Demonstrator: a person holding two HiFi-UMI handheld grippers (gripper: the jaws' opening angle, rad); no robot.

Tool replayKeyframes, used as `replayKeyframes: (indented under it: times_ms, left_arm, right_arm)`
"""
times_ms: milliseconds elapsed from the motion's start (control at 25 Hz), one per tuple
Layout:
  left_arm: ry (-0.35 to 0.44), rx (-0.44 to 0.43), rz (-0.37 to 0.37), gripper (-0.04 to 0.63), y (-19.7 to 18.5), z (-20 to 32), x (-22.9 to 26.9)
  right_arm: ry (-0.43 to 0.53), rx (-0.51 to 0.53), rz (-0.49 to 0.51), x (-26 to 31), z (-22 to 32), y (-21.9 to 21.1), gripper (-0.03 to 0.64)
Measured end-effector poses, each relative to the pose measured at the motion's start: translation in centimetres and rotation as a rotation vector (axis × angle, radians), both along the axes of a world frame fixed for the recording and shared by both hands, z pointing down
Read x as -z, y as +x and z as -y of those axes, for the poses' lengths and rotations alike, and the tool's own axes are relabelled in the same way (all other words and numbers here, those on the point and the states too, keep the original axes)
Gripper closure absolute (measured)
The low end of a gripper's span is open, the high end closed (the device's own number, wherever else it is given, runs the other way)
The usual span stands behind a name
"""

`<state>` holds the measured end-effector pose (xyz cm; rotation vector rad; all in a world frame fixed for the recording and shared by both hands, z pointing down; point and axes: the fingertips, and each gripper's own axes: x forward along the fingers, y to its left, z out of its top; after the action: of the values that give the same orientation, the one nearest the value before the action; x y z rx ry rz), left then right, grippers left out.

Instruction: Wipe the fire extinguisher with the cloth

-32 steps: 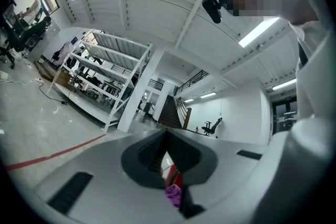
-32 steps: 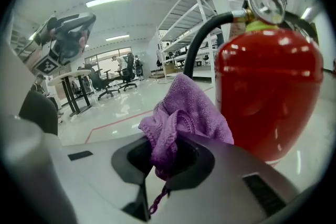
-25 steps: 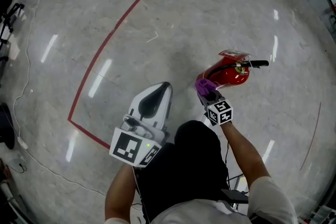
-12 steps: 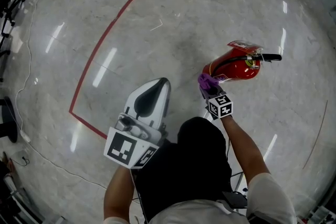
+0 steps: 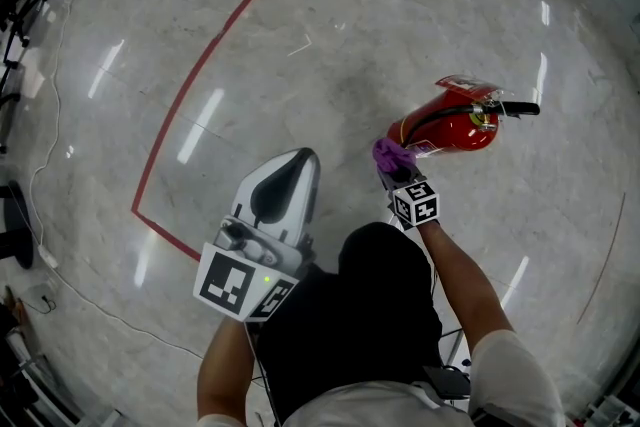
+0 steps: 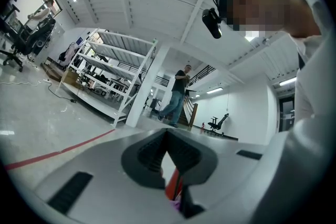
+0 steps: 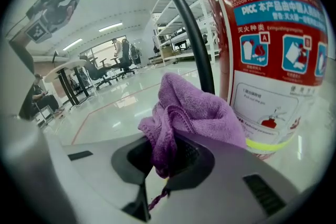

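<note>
The glossy grey floor [image 5: 400,5] bears a red tape line [image 5: 193,85] and the standing fire extinguisher [image 5: 455,130].

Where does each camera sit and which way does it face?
Head view: on the head, looking down at floor, extinguisher, both arms.
Left gripper view: on left gripper, facing up at shelving; shut jaws, own sleeve.
Right gripper view: on right gripper, facing extinguisher; jaws clamp cloth.
Shared by head and right gripper views: extinguisher, cloth.

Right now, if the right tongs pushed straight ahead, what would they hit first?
The extinguisher, close ahead. The cloth clamped in the right tongs sticks out in front, so it would likely press onto it first.
</note>
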<state>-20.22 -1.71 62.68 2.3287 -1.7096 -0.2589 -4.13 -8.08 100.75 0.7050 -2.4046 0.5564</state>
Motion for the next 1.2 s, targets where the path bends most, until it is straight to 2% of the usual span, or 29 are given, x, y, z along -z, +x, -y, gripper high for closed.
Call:
replayKeyframes:
  times_ms: [320,520,840,1200]
  left_arm:
    - [0.002,0.004,0.006,0.592,0.3,0.1,0.1]
    - [0.009,0.003,0.000,0.591,0.7,0.5,0.0]
    - [-0.004,0.000,-0.013,0.591,1.8,1.5,0.5]
    - [-0.071,0.027,-0.050,0.591,3.3,1.9,4.7]
  right_arm:
    - [-0.038,0.022,0.013,-0.1,-2.0,0.2,0.568]
    - [-0.041,0.062,0.055,0.9,-3.6,0.3,0.568]
    - [-0.048,0.095,0.110,5.1,-4.1,1.5,0.568]
    - [-0.091,0.122,0.158,13.5,-5.7,2.4,0.568]
